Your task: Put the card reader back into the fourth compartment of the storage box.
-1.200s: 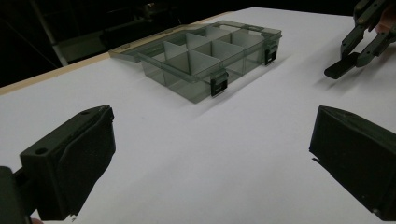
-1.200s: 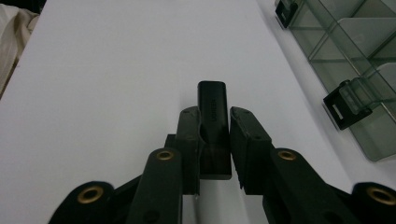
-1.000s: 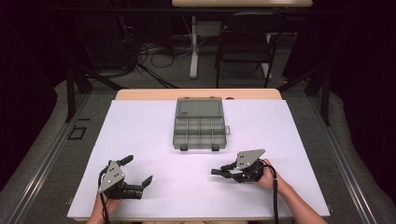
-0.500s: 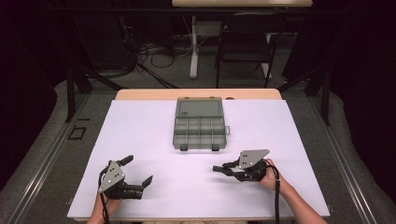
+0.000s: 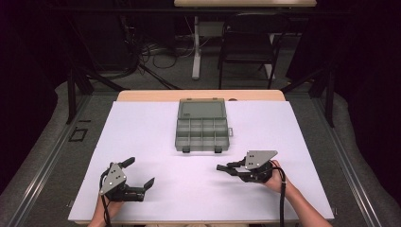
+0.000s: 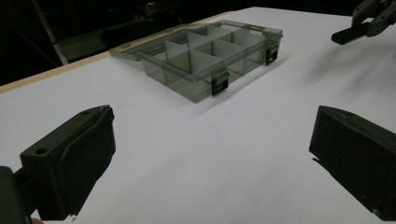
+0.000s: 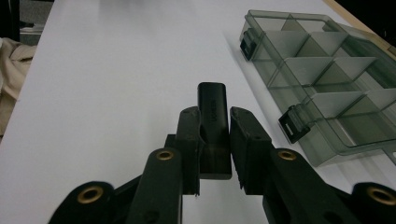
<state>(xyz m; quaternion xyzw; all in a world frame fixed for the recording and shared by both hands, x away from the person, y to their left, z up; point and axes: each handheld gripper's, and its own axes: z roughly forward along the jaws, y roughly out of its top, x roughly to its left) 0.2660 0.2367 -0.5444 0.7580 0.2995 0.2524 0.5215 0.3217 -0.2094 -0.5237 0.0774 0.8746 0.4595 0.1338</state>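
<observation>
Change since the earlier frame: we are seeing the right gripper [image 5: 226, 168] sitting a little lower and nearer the table's front edge than a second ago; the left gripper [image 5: 140, 173] and the organiser box [image 5: 202, 126] are keeping their places.

Item 1, organiser box: a smoky, see-through plastic case, lying open on the white table [image 5: 142, 132], its lid folded flat on the far side. We are counting two rows of compartments split by thin dividers, and two dark latches [image 6: 218, 87] hanging on its near wall. In the left gripper view the box [image 6: 201, 56] is lying ahead, toward the table's far edge.

Item 2, right gripper: we are finding it in front of the box and to its right, pointing leftward across the table, a hand [image 5: 275, 176] wrapped round its body. In the right gripper view its fingers [image 7: 188, 140] are pressing together on a small black block [image 7: 213, 112], which is sticking out past the tips. The box [image 7: 327, 88] is lying just to the right of it there.

Item 3, left gripper: we are finding it in front of the box and well to its left, near the table's front edge. Its fingers [image 6: 70, 158] are standing wide apart, nothing between them.
</observation>
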